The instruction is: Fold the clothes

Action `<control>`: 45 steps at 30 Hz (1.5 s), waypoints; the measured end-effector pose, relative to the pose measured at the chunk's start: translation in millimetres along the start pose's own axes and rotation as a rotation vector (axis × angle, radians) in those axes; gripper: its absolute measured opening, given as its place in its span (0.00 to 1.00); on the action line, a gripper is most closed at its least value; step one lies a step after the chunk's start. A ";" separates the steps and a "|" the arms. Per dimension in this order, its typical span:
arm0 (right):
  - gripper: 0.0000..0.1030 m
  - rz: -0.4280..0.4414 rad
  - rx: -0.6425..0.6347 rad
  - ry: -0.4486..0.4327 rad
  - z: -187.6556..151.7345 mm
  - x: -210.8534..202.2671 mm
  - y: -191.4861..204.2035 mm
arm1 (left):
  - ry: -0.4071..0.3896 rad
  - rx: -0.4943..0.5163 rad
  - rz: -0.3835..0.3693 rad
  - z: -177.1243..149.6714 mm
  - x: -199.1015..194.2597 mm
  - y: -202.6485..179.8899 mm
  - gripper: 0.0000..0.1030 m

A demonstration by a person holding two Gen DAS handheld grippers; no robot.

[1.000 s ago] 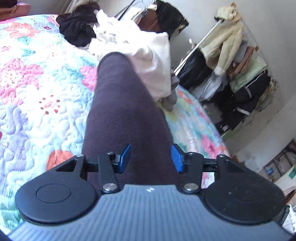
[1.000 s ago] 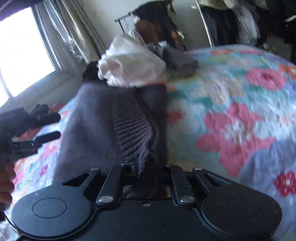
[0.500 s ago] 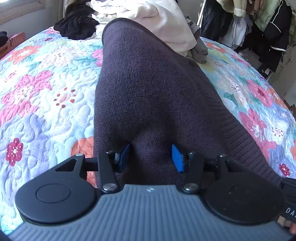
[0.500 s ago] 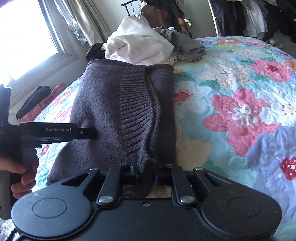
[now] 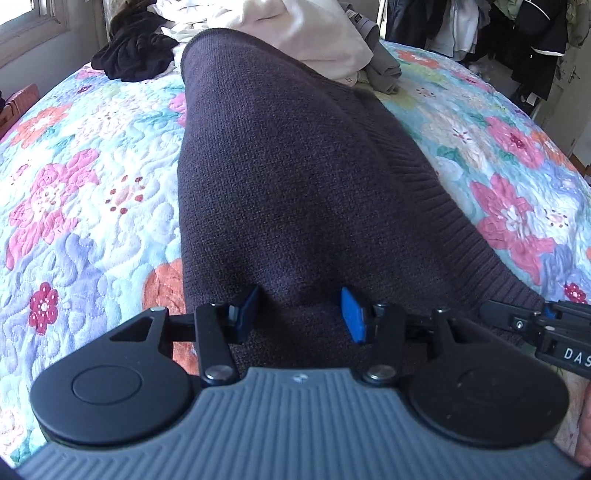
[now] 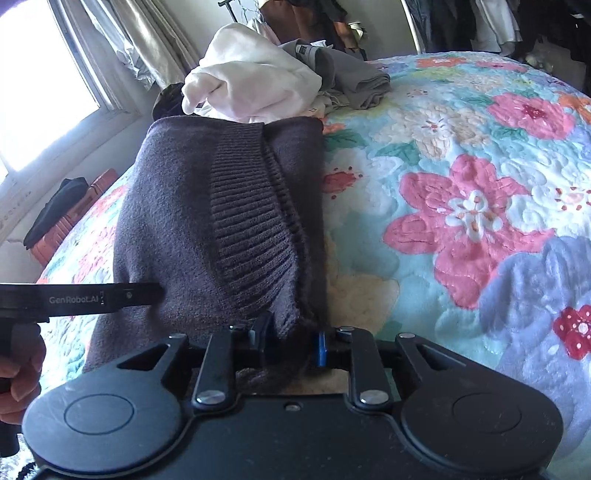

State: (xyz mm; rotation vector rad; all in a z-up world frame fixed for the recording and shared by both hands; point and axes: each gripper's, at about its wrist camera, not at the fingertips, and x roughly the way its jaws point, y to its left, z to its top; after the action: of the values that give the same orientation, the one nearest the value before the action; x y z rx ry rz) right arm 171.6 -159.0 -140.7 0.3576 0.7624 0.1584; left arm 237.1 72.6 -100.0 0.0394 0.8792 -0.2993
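A dark purple knit sweater (image 5: 295,177) lies folded lengthwise on the floral quilt (image 5: 85,206), its ribbed hem (image 6: 251,236) turned up on top. My left gripper (image 5: 299,314) is over the sweater's near end, open, and the knit bulges up between its blue pads (image 5: 352,317). In the right wrist view the left gripper's fingers (image 6: 136,295) touch the sweater's left side. My right gripper (image 6: 291,339) is at the near right corner of the sweater (image 6: 177,221). Its jaws are opening, with the corner still lying loosely between the pads (image 6: 321,349).
At the far end of the bed lies a pile of white clothes (image 6: 251,85), a grey garment (image 6: 354,81) and a black one (image 5: 133,55). A clothes rack (image 5: 524,33) stands behind the bed. A window (image 6: 40,92) and a reddish case (image 6: 74,218) are on the left.
The right jaws, shut on the sweater's corner before, have spread apart. The left gripper rolled level and moved in over the sweater's near end.
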 end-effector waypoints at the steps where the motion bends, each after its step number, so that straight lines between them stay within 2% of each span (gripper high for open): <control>1: 0.31 0.019 0.026 0.013 2.6 -0.8 -2.7 | -0.011 0.007 -0.004 0.3 -6.5 0.3 0.46; 3: 0.32 0.045 0.059 0.037 7.4 -0.2 -5.9 | -0.066 0.004 -0.021 7.5 -22.6 5.4 0.45; 6: 0.32 0.041 0.018 0.063 13.6 4.6 -1.2 | -0.173 -0.028 -0.046 26.9 -42.3 15.7 0.45; 8: 0.32 0.033 -0.029 0.080 16.9 7.8 3.6 | -0.202 -0.047 -0.058 46.2 -40.2 23.0 0.45; 12: 0.33 0.033 -0.110 0.122 28.1 11.3 8.1 | -0.118 -0.141 -0.089 81.7 -4.3 45.6 0.45; 14: 0.33 0.047 -0.127 0.145 36.8 11.3 7.1 | -0.064 -0.169 -0.095 88.8 21.9 52.6 0.45; 17: 0.35 0.078 -0.127 0.116 59.0 1.0 5.5 | -0.014 -0.143 -0.064 88.9 51.8 50.6 0.45; 19: 0.42 0.104 -0.103 0.075 78.4 -7.2 3.4 | -0.012 -0.148 -0.067 86.5 60.5 50.3 0.45; 21: 0.52 0.141 -0.099 0.041 100.2 -5.7 4.9 | -0.017 -0.160 -0.093 84.4 62.6 52.2 0.45; 25: 0.54 0.201 -0.156 0.036 142.9 34.0 18.0 | -0.031 -0.147 -0.132 78.8 61.3 56.5 0.45; 29: 0.58 0.250 -0.156 0.109 171.4 96.7 23.5 | -0.041 -0.188 -0.185 76.0 61.9 68.8 0.46; 34: 0.67 0.243 -0.143 0.185 180.7 156.1 25.5 | -0.042 -0.196 -0.212 75.8 63.0 73.3 0.46; 37: 0.72 0.282 -0.005 0.159 174.8 165.5 22.7 | -0.043 -0.190 -0.218 75.7 63.8 73.9 0.46; 38: 0.71 0.315 -0.006 0.159 171.4 165.9 28.2 | -0.042 -0.190 -0.220 75.7 64.3 74.5 0.46; 40: 0.44 0.376 -0.062 0.157 164.4 165.2 43.0 | -0.042 -0.203 -0.223 75.8 65.0 76.7 0.46; 41: 0.23 0.382 -0.101 0.141 161.2 162.7 50.0 | -0.043 -0.207 -0.223 75.6 64.8 77.2 0.46; 42: 0.13 0.374 -0.144 0.118 158.4 159.3 56.5 | -0.046 -0.204 -0.221 74.9 64.2 77.4 0.46; 45: 0.10 0.310 -0.267 -0.030 151.7 128.1 71.9 | -0.078 -0.185 -0.213 72.8 56.7 74.8 0.46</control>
State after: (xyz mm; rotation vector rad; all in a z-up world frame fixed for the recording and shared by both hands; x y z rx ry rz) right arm 368.4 -97.2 -95.6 0.2211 0.6429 0.5405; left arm 346.3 119.1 -103.3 -0.2372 0.8317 -0.4143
